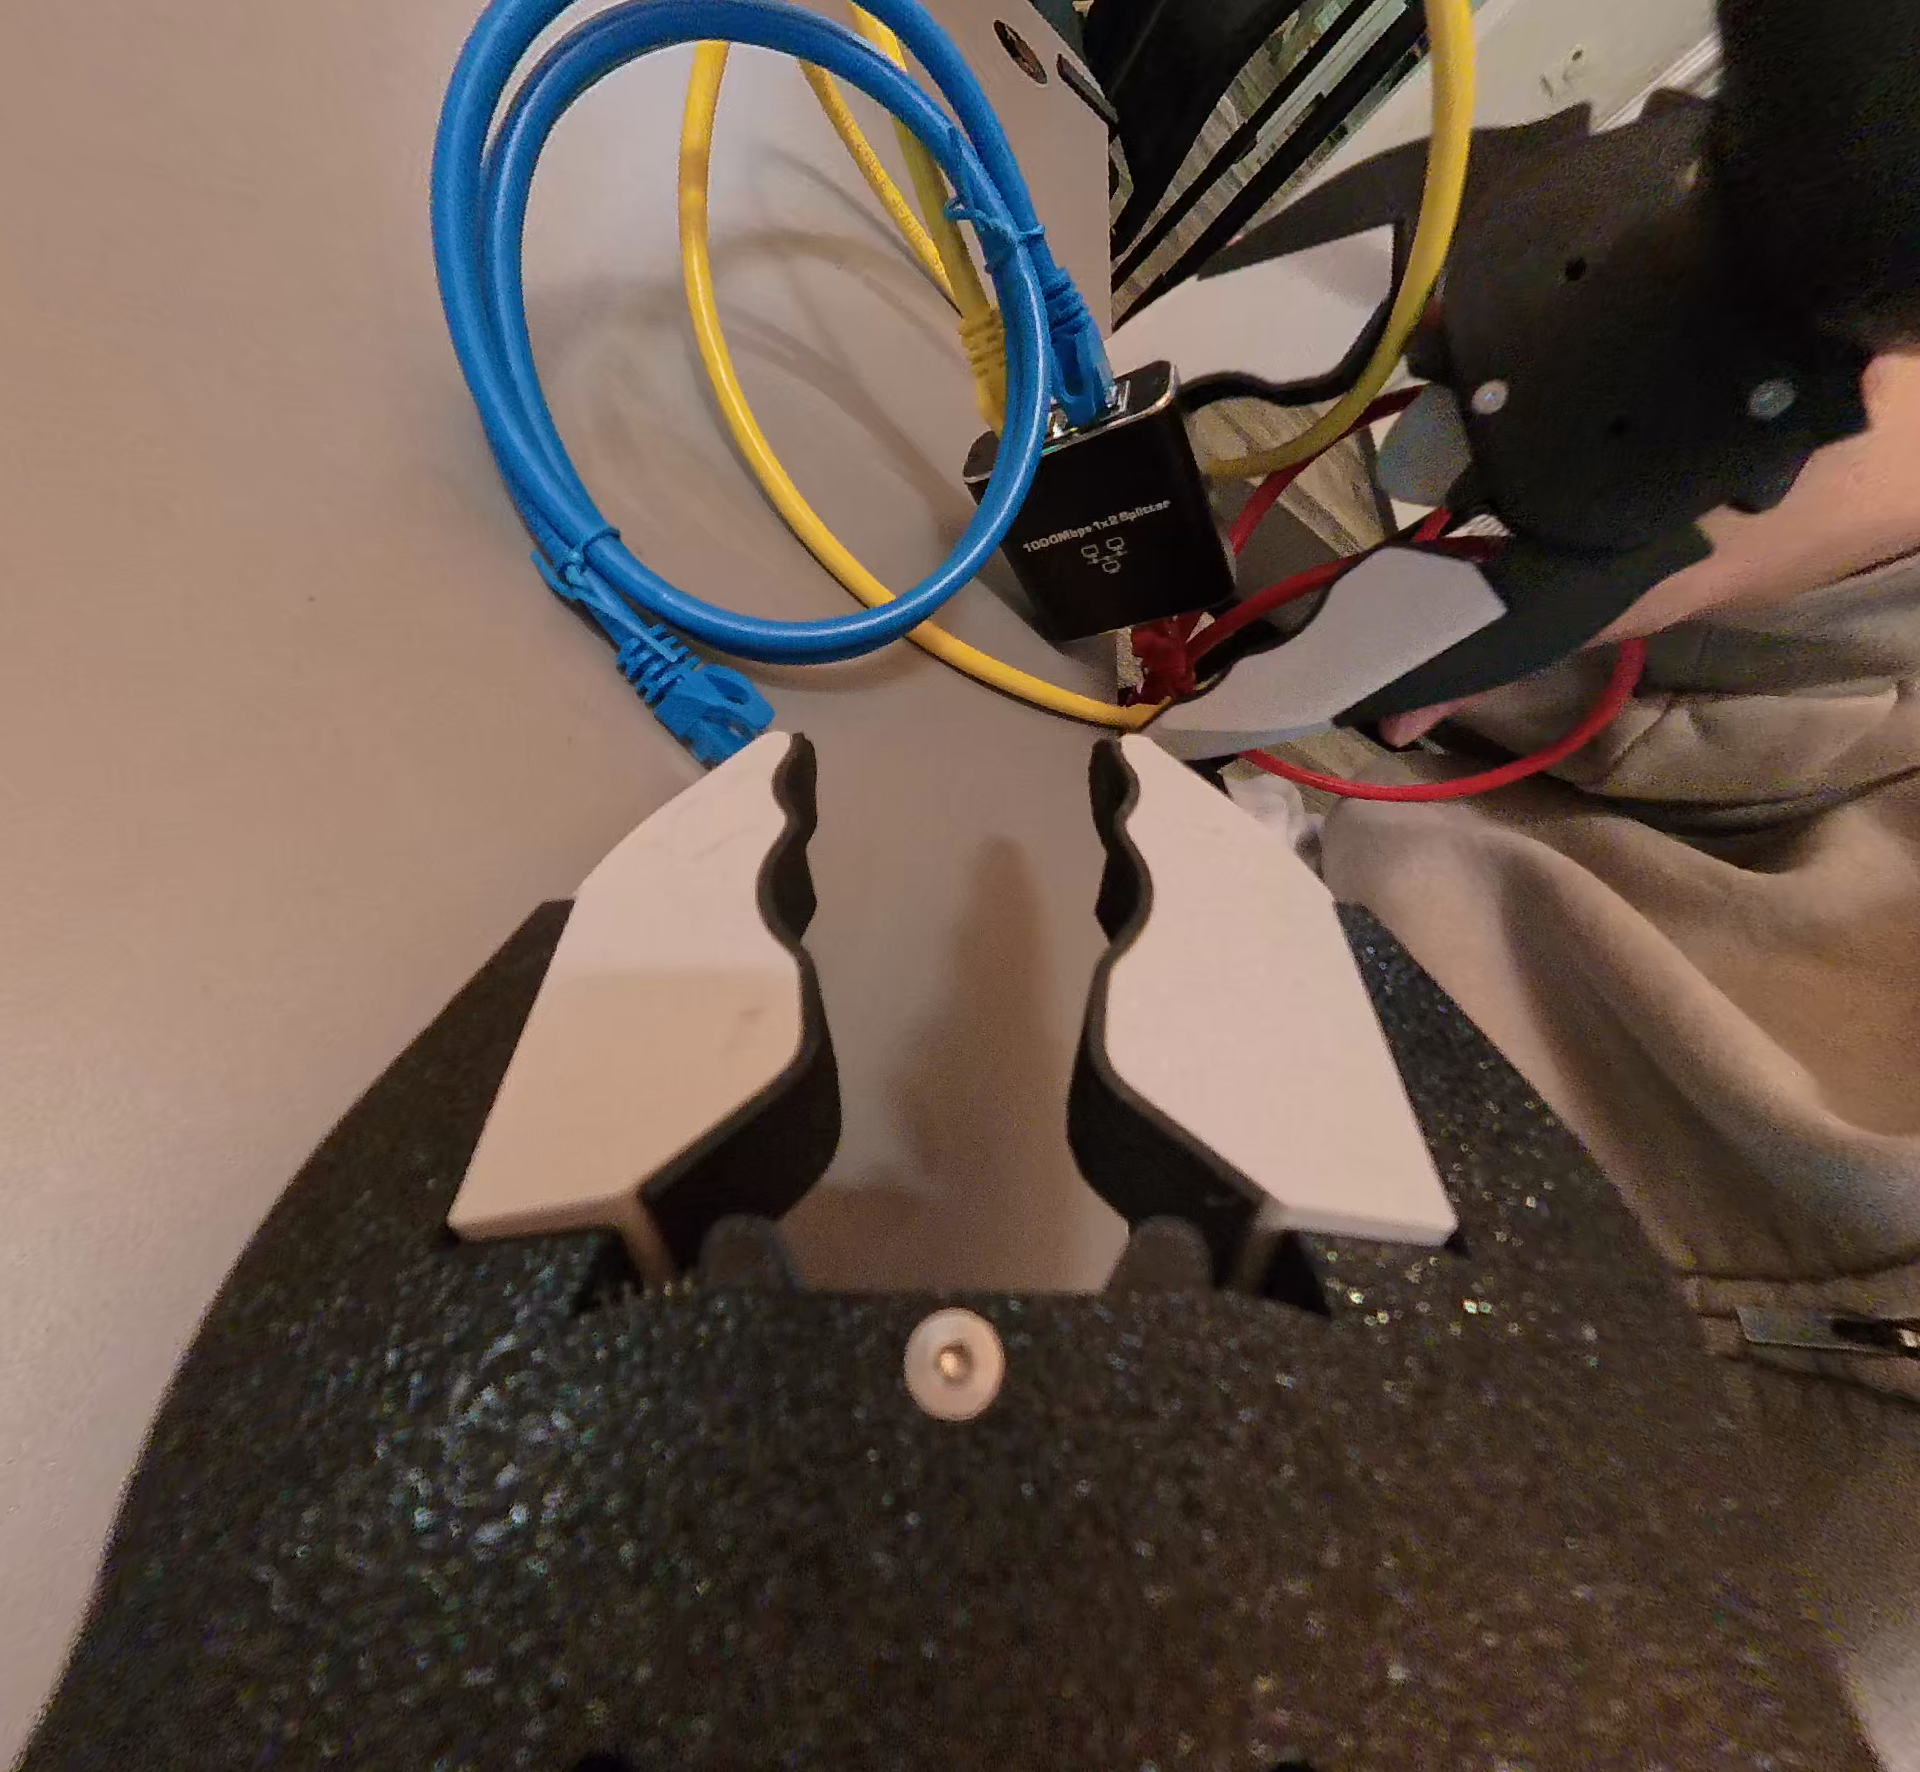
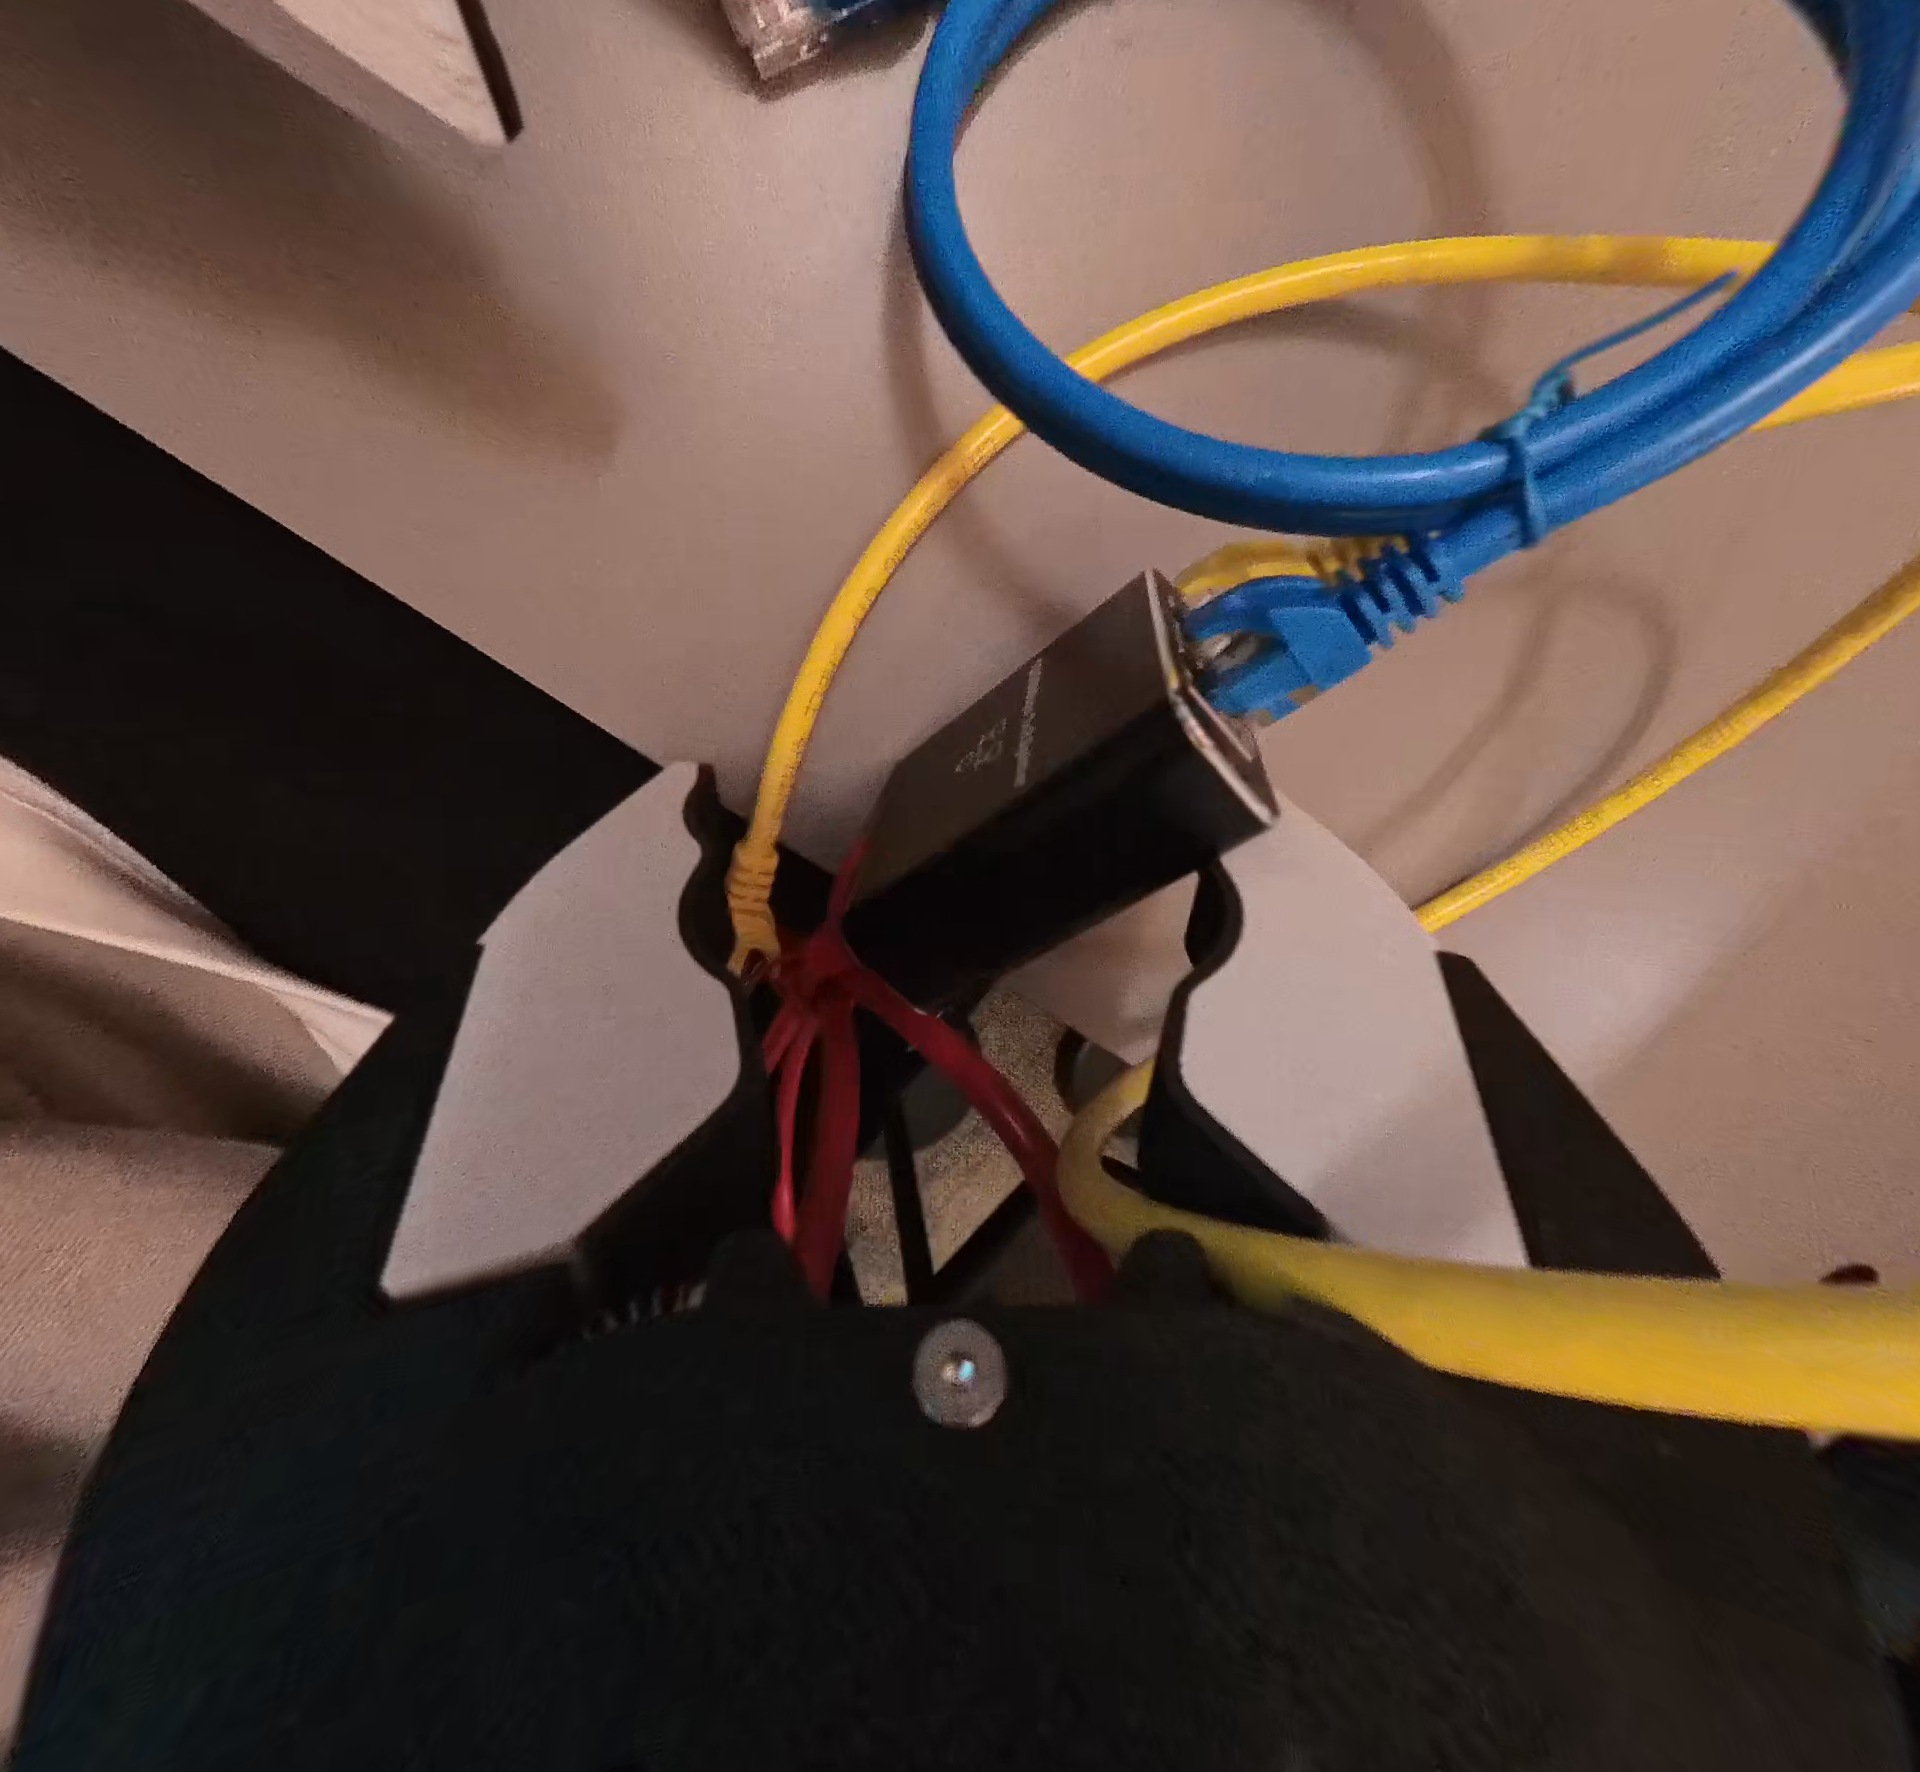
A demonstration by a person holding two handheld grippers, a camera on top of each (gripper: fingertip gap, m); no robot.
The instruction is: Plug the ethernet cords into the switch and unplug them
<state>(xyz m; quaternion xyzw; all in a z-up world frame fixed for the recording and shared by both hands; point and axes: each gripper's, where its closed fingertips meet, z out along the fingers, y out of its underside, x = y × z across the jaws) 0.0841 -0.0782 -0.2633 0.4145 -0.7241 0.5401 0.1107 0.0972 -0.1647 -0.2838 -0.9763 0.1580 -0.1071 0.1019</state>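
Switch (image 2: 1070, 777) between the wide right tongs (image 2: 956, 891), unclamped; left tongs (image 1: 951, 756) wide, empty. Tangled red cable (image 2: 831, 1047) may snag, dragging the switch off the worktop (image 1: 260, 372).

Blue cord (image 1: 727, 288) & yellow cord (image 1: 717, 351) plugged in switch (image 1: 1112, 527).

switch (image 1: 1107, 517): black, white print, silver port end
coiled cord (image 1: 582, 288): blue, clear plug tip
second cord (image 1: 717, 288): yellow
third cord (image 1: 1455, 777): red
desk (image 1: 208, 372): plain beige
left gripper (image 1: 954, 766): speckled black body, pale grey fingers
sleeve (image 1: 1662, 891): beige
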